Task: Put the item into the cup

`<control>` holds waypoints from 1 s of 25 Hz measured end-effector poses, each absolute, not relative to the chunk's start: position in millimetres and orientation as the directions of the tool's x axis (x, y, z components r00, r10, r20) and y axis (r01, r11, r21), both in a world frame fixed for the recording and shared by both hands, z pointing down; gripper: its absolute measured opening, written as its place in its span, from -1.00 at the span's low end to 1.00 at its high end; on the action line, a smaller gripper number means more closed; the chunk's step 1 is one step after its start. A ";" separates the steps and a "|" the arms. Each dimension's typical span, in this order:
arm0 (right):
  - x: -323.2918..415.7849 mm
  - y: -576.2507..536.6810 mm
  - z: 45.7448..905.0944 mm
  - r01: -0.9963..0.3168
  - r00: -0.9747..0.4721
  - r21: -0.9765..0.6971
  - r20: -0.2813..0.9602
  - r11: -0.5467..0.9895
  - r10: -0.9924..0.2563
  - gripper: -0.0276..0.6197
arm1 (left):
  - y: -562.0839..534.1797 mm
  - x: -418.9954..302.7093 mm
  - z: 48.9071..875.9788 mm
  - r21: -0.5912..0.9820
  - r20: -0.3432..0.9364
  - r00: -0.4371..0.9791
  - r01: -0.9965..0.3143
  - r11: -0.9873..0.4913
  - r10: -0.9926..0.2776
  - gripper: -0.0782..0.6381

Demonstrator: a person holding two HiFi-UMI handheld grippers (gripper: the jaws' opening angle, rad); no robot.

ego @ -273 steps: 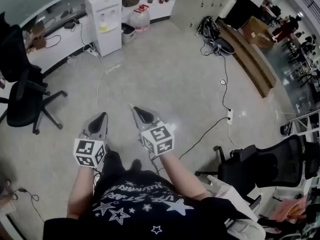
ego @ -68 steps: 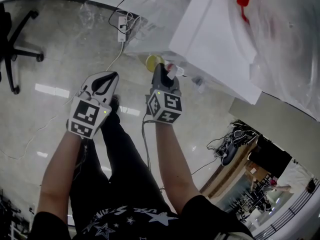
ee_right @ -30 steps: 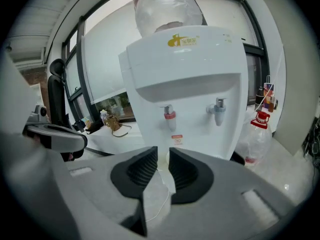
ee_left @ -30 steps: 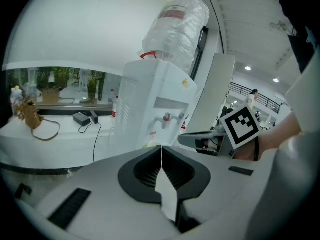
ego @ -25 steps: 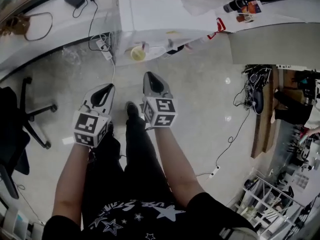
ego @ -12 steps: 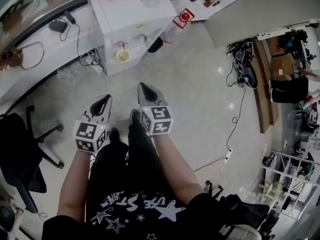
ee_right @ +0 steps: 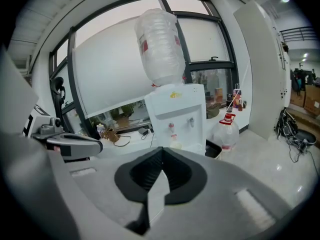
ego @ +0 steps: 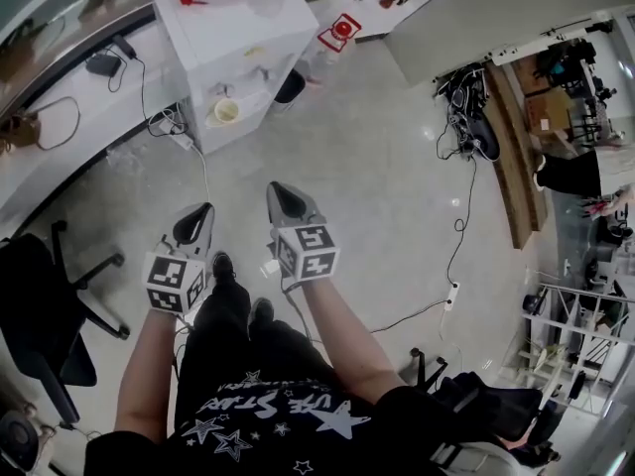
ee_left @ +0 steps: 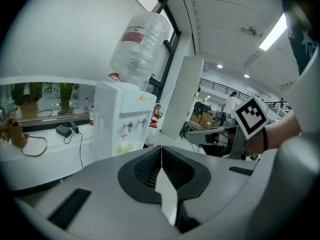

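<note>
A yellow cup [ego: 226, 111] stands in the tap bay of a white water dispenser [ego: 238, 43]; what lies inside it is too small to tell. Both grippers hang over the floor, well short of the dispenser. My left gripper [ego: 201, 210] is shut with nothing in it, and my right gripper [ego: 277, 189] beside it is shut and empty too. From the left gripper view, past the shut left gripper [ee_left: 161, 150], the cup [ee_left: 126, 147] shows below the taps. The right gripper [ee_right: 160, 165] faces the dispenser [ee_right: 176, 115] from a distance.
A spare water jug [ee_right: 226, 132] and a dark bin [ee_right: 214, 149] stand on the floor right of the dispenser. A curved white counter [ego: 60, 147] with cables runs at the left, beside a black office chair [ego: 50, 305]. Cables [ego: 458, 216] trail over the floor at the right.
The dispenser and cup have drawn farther from both grippers as the person steps back. Both grippers stay shut and side by side.
</note>
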State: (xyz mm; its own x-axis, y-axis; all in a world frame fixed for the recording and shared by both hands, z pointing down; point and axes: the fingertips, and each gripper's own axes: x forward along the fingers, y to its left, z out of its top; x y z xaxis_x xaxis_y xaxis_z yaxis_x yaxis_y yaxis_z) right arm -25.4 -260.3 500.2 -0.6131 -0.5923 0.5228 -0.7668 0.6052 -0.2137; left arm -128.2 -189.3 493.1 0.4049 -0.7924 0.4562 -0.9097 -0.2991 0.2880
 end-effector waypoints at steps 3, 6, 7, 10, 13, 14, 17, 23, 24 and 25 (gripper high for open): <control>-12.1 -255.9 497.2 -0.770 -0.615 -0.225 0.511 0.597 -0.600 -0.91 | -182.7 -115.1 491.7 0.284 0.456 0.409 -0.909 -0.306 -0.791 -0.76; 4.6 -246.0 492.0 -0.768 -0.620 -0.233 0.504 0.596 -0.602 -0.91 | -177.0 -100.3 489.0 0.277 0.454 0.404 -0.911 -0.305 -0.794 -0.76; 10.2 -242.1 490.1 -0.767 -0.622 -0.234 0.500 0.598 -0.603 -0.91 | -175.5 -94.9 487.3 0.276 0.449 0.402 -0.912 -0.304 -0.798 -0.76; 27.0 -227.0 484.4 -0.762 -0.630 -0.237 0.484 0.603 -0.607 -0.91 | -166.7 -75.9 479.8 0.271 0.432 0.396 -0.914 -0.302 -0.811 -0.76; 44.6 -210.1 477.8 -0.763 -0.634 -0.247 0.467 0.597 -0.616 -0.91 | -152.2 -55.6 470.5 0.265 0.416 0.401 -0.912 -0.314 -0.816 -0.76; 49.6 -204.6 474.4 -0.762 -0.637 -0.252 0.458 0.597 -0.620 -0.91 | -146.4 -49.8 467.5 0.263 0.413 0.404 -0.911 -0.318 -0.817 -0.76; 61.9 -187.7 462.4 -0.753 -0.649 -0.252 0.436 0.607 -0.624 -0.91 | -127.9 -34.5 458.5 0.251 0.406 0.410 -0.909 -0.332 -0.817 -0.76; 85.4 -148.3 440.1 -0.741 -0.661 -0.228 0.407 0.631 -0.630 -0.91 | -91.6 -10.6 438.8 0.233 0.375 0.398 -0.914 -0.331 -0.837 -0.76; 89.1 -140.9 436.7 -0.740 -0.664 -0.227 0.402 0.633 -0.631 -0.91 | -84.9 -6.7 435.7 0.230 0.370 0.396 -0.916 -0.329 -0.841 -0.76; 93.2 -134.0 433.5 -0.739 -0.666 -0.229 0.396 0.634 -0.633 -0.91 | -78.6 -2.4 432.7 0.228 0.365 0.394 -0.916 -0.329 -0.844 -0.76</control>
State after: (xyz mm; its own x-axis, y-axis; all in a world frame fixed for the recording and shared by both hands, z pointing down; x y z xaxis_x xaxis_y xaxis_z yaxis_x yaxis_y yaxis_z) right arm 93.2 -134.0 433.5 -0.6657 -0.6328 0.3955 -0.7387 0.6341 -0.2287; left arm -2.4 -78.6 432.7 0.3937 -0.8436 0.3652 -0.9164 -0.3290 0.2278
